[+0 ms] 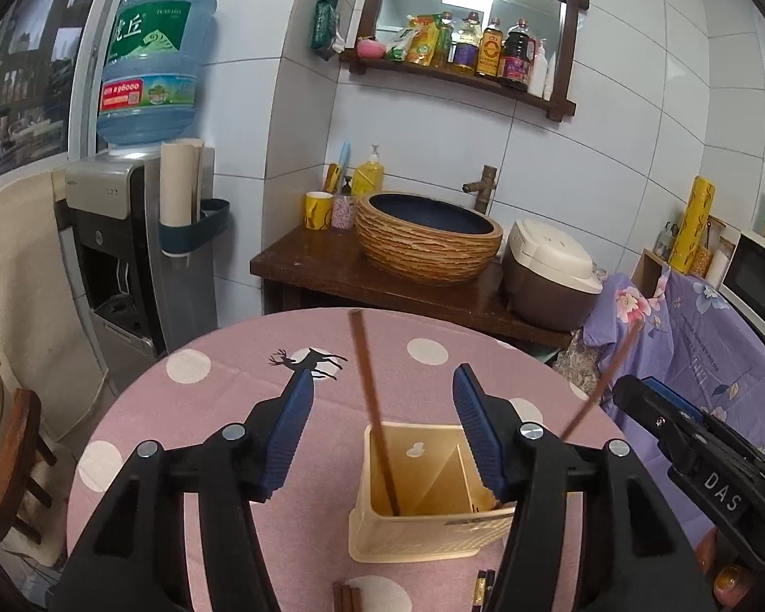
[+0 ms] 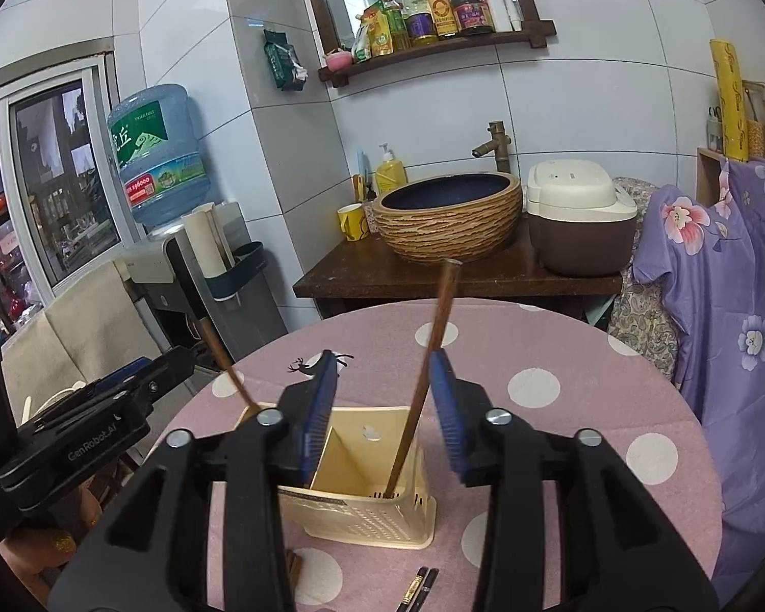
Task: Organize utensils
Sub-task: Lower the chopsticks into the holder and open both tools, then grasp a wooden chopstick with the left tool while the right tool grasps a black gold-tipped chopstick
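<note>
Two long brown wooden chopsticks, one (image 1: 377, 418) in each compartment, already stand leaning in the cream perforated plastic holder (image 1: 428, 525) on the pink polka-dot clothed desk (image 1: 219, 408). Both the left tool (image 1: 382, 433) and the right tool (image 2: 382, 413) hang released above the holder, ribbed blue pads clear of the sticks. Judged next: fetching the dark lacquered chopstick pair (image 2: 419, 586) lying just in front of the holder, a thin, slippery pick off soft cloth.
</note>
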The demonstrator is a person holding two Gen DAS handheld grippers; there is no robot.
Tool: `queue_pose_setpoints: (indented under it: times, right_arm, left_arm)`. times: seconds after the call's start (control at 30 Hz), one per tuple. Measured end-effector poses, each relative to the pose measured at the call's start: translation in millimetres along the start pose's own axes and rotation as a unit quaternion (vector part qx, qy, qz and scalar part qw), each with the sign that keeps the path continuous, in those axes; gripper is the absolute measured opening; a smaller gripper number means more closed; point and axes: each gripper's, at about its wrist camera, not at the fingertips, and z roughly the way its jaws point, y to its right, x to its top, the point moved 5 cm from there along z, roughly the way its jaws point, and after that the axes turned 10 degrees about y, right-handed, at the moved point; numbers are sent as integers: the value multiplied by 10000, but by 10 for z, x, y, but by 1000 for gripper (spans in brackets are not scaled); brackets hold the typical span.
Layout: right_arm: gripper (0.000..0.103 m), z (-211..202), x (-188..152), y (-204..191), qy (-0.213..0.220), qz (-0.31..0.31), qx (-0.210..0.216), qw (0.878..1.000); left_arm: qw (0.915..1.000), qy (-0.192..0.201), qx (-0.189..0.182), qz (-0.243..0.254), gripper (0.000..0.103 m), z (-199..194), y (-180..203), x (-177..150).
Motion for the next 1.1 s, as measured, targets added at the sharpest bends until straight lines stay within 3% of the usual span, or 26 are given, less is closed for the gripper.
queue_pose_setpoints:
  times: [0.07,0.23,0.33,0.57,0.7,0.83,0.97,1.1]
  right_arm:
    - [40,-37,-26,1,1,-31,-45,10000]
    - [54,-255,-118,28,107,-44,-168,9998]
    - [57,-408,-229,-4,110,-236,-172,9995]
    - [61,-600,-745,-41,-398,-538,-187,9976]
    - [61,-617,-1111,21,-742,-547,-309,9953]
    - [61,-615,-1455,111,-1090,-251,-238,9934]
    - [61,-607,-1668,194,-1225,-135,-432,9914]
    - [61,-587,-1817,241,-1367,-123,-533,9891]
  left_arm:
    - [10000,20,-65,44,63,-69,12,-25]
    - [9996,202,-29,210,79,-308,-5,-132]
    - [9997,93,-23,242,86,-399,-64,-261]
    - [9973,-280,278,627,88,-558,-244,-701]
    - [9962,-619,333,519,88,-573,-403,-999]
    - [9946,-832,391,488,72,-584,-504,-1236]
    - [9907,-1260,264,450,51,-515,-499,-1523]
    - [9859,-1608,38,459,39,-495,-436,-1776]
